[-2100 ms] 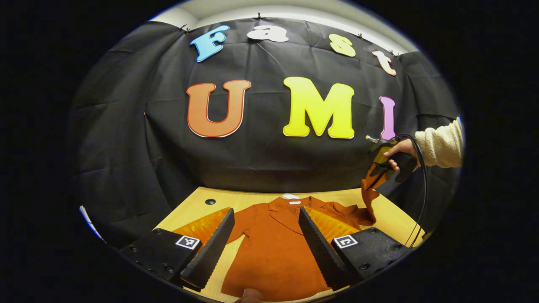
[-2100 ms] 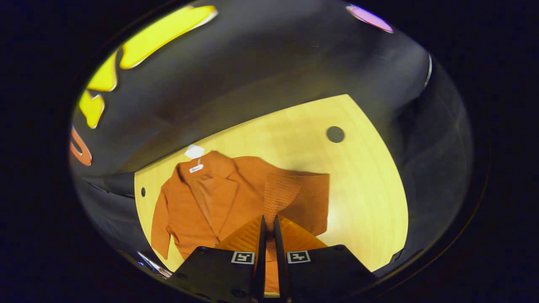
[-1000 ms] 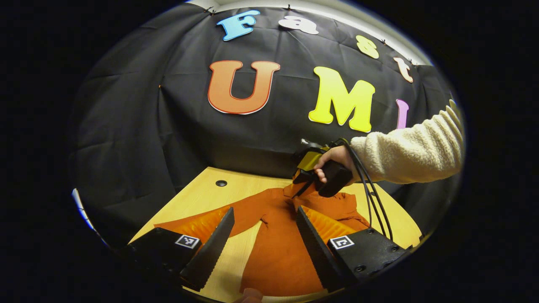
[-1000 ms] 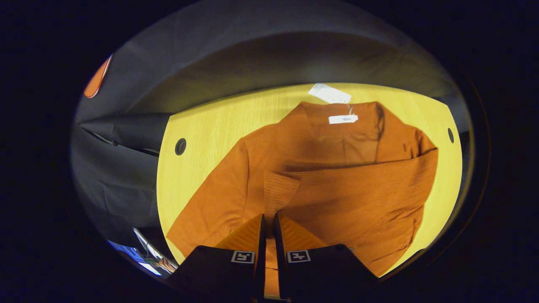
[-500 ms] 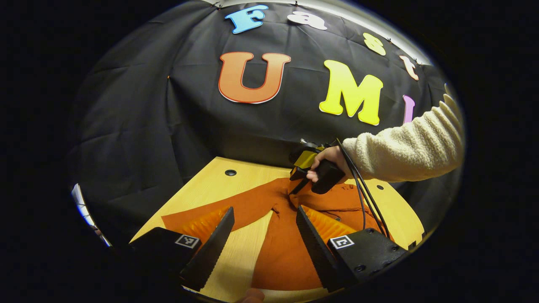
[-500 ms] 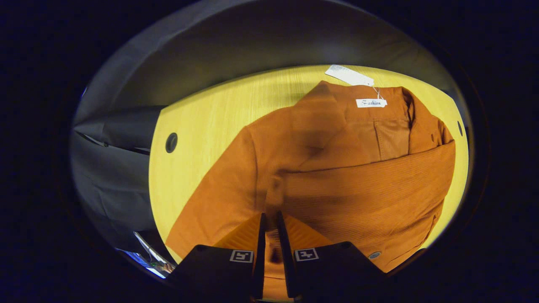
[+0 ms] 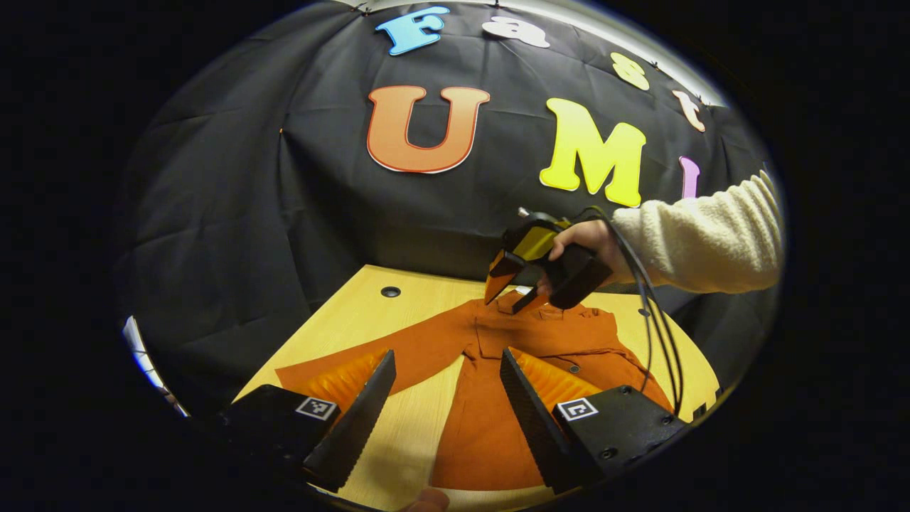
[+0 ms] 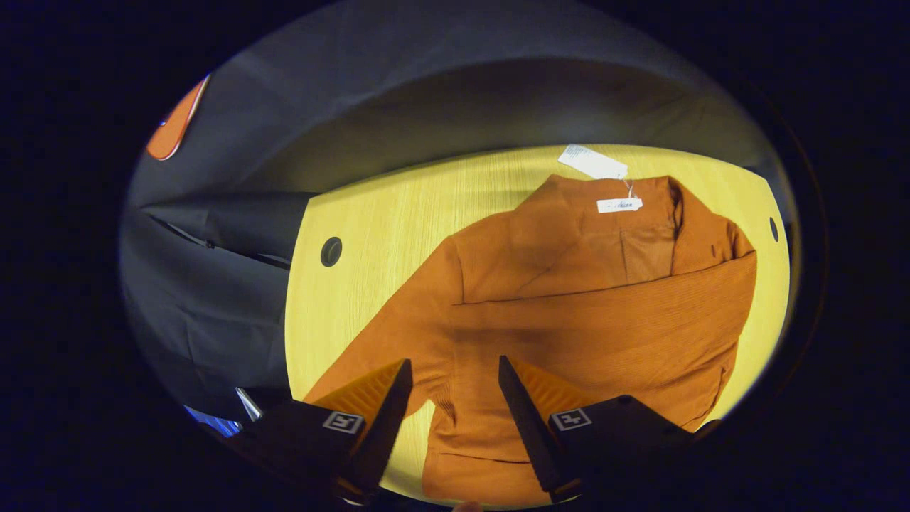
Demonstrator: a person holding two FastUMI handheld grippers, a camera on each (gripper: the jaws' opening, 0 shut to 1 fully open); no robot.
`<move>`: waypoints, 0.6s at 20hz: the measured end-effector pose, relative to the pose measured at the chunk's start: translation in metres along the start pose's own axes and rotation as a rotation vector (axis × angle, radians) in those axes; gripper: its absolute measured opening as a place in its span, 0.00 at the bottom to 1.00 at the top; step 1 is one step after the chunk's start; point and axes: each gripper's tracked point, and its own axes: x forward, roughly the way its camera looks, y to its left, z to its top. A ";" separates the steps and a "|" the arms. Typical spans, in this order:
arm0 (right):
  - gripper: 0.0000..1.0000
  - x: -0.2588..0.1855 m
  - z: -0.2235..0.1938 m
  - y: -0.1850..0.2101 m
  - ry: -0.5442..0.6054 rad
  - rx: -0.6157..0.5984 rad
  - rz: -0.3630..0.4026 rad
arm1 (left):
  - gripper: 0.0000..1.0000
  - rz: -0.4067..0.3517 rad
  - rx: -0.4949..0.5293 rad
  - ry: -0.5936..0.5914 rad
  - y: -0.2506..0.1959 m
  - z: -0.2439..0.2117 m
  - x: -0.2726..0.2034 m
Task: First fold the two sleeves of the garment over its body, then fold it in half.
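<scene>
— Surface and surroundings?
— Pale wooden table (image 8: pixel 384 213) with round cable holes (image 8: pixel 330 251), black cloth wall (image 7: pixel 234 213) behind.
— Garment?
— Orange garment (image 8: pixel 569 313) lies flat on the table, collar toward the wall, white tag (image 8: pixel 592 162) on the wood beside the collar. One sleeve (image 8: pixel 611 323) is folded across the body; the other sleeve (image 7: pixel 398 348) lies spread on the wood.
— Grippers?
— Right gripper (image 8: pixel 451 387) hangs above the folded sleeve, fingers spread, grasping nothing. Left gripper (image 7: pixel 448 398) likewise released, near the hem. Cables (image 7: pixel 654 320) trail from the right one.
</scene>
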 end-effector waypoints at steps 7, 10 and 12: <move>0.97 -0.079 -0.017 -0.056 -0.095 -0.104 -0.050 | 0.96 0.076 0.007 -0.016 0.007 0.014 0.007; 0.97 -0.114 -0.047 -0.081 -0.078 -0.058 -0.038 | 0.96 0.140 0.031 -0.046 0.022 0.023 0.006; 0.92 -0.132 -0.067 -0.102 -0.092 -0.084 -0.056 | 0.96 0.181 -0.027 -0.020 0.035 0.018 0.010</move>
